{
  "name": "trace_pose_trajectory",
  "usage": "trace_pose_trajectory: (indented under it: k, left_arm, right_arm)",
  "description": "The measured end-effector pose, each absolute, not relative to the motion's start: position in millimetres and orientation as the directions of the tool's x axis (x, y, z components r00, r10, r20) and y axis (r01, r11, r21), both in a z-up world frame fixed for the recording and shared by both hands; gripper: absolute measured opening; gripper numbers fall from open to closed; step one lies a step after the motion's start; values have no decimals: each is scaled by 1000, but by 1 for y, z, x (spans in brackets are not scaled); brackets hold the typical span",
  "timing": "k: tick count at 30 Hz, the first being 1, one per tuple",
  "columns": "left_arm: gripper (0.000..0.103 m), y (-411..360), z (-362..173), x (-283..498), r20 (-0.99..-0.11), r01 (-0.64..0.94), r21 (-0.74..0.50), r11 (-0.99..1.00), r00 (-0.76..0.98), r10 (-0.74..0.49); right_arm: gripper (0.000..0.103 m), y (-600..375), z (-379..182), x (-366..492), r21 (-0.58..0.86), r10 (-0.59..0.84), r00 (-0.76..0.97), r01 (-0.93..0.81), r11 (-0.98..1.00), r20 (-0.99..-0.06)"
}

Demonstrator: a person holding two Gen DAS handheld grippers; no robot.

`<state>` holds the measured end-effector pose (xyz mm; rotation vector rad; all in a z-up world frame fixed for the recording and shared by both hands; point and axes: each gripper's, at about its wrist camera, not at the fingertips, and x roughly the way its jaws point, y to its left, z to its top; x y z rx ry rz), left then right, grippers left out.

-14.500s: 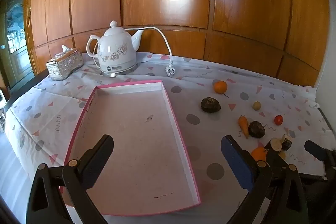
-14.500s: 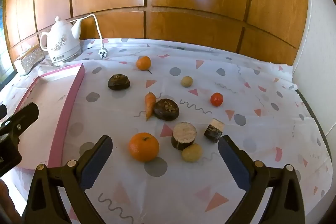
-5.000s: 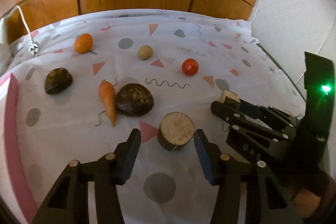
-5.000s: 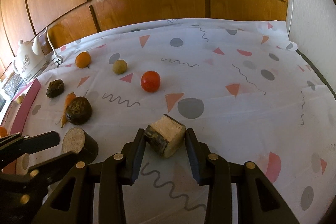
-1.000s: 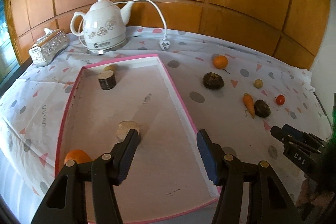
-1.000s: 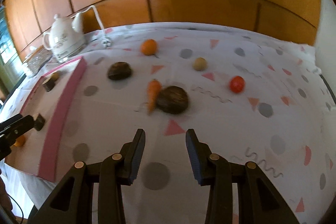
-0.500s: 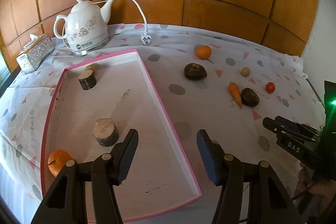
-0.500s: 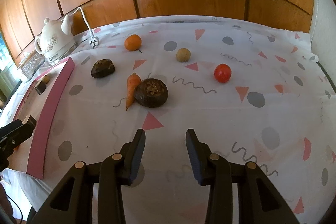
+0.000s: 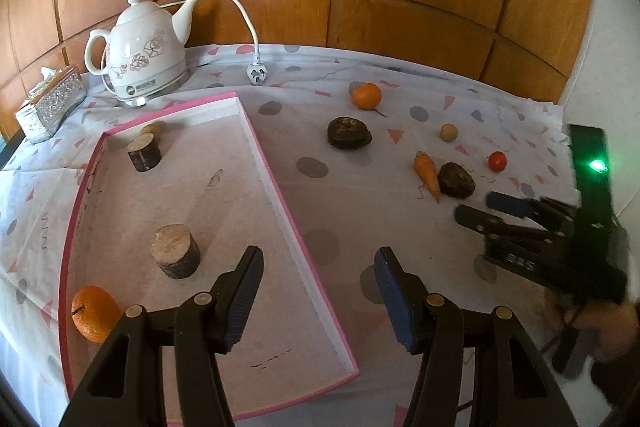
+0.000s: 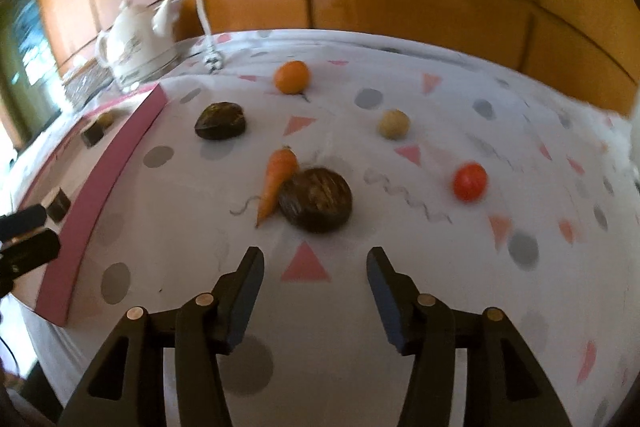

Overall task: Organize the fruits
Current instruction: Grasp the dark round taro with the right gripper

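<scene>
The pink tray (image 9: 294,227) holds an orange (image 9: 95,313), a round wood-like chunk (image 9: 175,256), a darker chunk (image 9: 144,151) and a small yellow fruit (image 9: 152,128). My left gripper (image 9: 318,283) is open and empty over the tray's right wall. My right gripper (image 10: 314,277) is open and empty, just short of a dark round piece (image 10: 315,199) with a carrot (image 10: 278,177) against it. On the cloth also lie a tomato (image 10: 470,181), a small yellow ball (image 10: 394,123), an orange (image 10: 292,77) and a second dark piece (image 10: 220,121).
A white kettle (image 9: 140,53) with its cord and plug (image 9: 256,73) stands behind the tray, with a silver tissue box (image 9: 50,101) to its left. Wood panelling backs the table. The right gripper body (image 9: 552,247) shows at the right of the left wrist view.
My right gripper has opened wider and moved closer to the carrot and dark piece. My left gripper has shifted a little; the tray contents have not moved.
</scene>
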<state>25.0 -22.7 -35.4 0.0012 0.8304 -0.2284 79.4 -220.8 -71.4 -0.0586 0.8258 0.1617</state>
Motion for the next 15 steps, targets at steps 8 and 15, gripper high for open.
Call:
trace_pose_trajectory:
  k: [8, 15]
  left_arm:
    - [59, -25, -33, 26, -726, 217, -113, 970, 648, -229]
    - [59, -37, -30, 35, -736, 238, -130, 962, 627, -255]
  right_arm:
    - [54, -216, -73, 115, -61, 135, 626, -281, 958, -768]
    - [44, -219, -74, 128, -42, 200, 600, -364, 931, -775]
